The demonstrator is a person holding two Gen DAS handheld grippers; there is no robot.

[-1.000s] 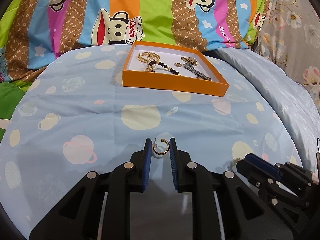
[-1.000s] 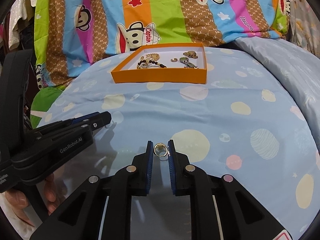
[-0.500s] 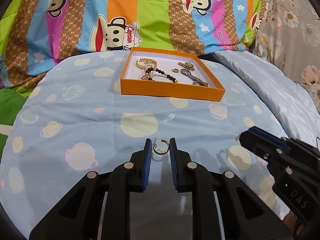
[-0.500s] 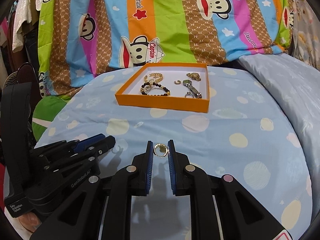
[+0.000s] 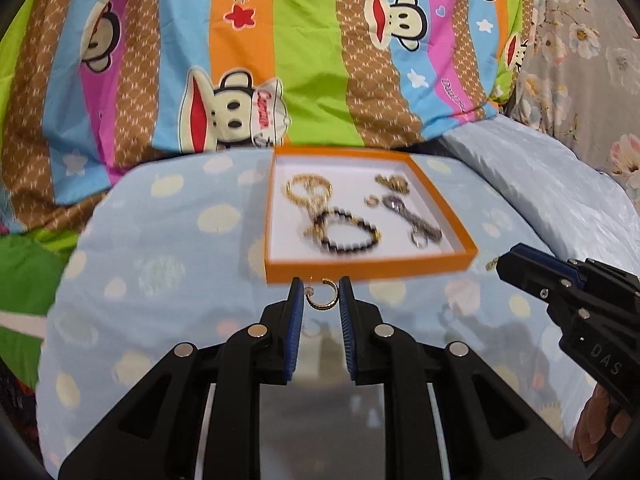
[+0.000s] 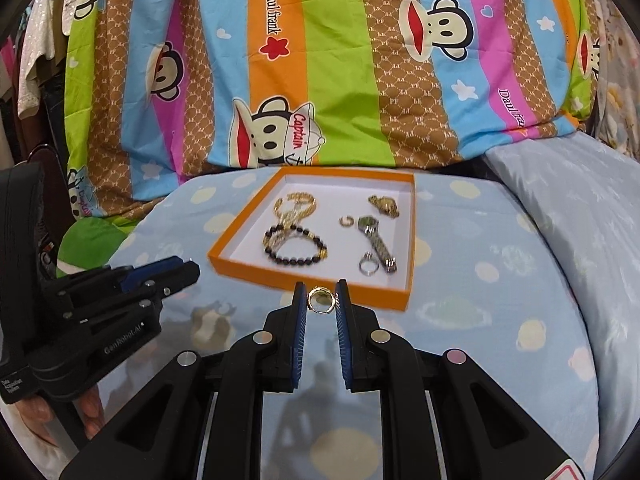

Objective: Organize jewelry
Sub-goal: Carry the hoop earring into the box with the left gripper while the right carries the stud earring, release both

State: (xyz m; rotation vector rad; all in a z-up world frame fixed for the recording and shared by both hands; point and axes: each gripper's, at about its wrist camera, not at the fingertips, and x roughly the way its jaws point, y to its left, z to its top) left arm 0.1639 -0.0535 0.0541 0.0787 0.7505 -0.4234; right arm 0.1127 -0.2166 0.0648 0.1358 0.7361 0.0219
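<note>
My left gripper (image 5: 321,299) is shut on a gold hoop earring (image 5: 322,300), held just in front of the orange tray's (image 5: 372,269) near wall. My right gripper (image 6: 321,300) is shut on a gold ring (image 6: 320,300), just short of the tray's (image 6: 312,280) near wall. The tray holds a gold chain (image 6: 294,206), a black bead bracelet (image 6: 296,246), a watch (image 6: 376,240), a small gold hoop (image 6: 346,221), a silver ring (image 6: 367,267) and a gold piece (image 6: 383,204). The right gripper also shows in the left wrist view (image 5: 500,266), the left gripper in the right wrist view (image 6: 192,272).
The tray lies on a light blue sheet with planet prints (image 6: 480,320). A striped monkey-print blanket (image 6: 320,60) rises behind it. A pale blue pillow (image 6: 580,208) lies at the right. A green cloth (image 6: 88,236) lies at the left.
Both grippers have moved forward toward the tray with their pieces still held. The tray now sits much closer in both views.
</note>
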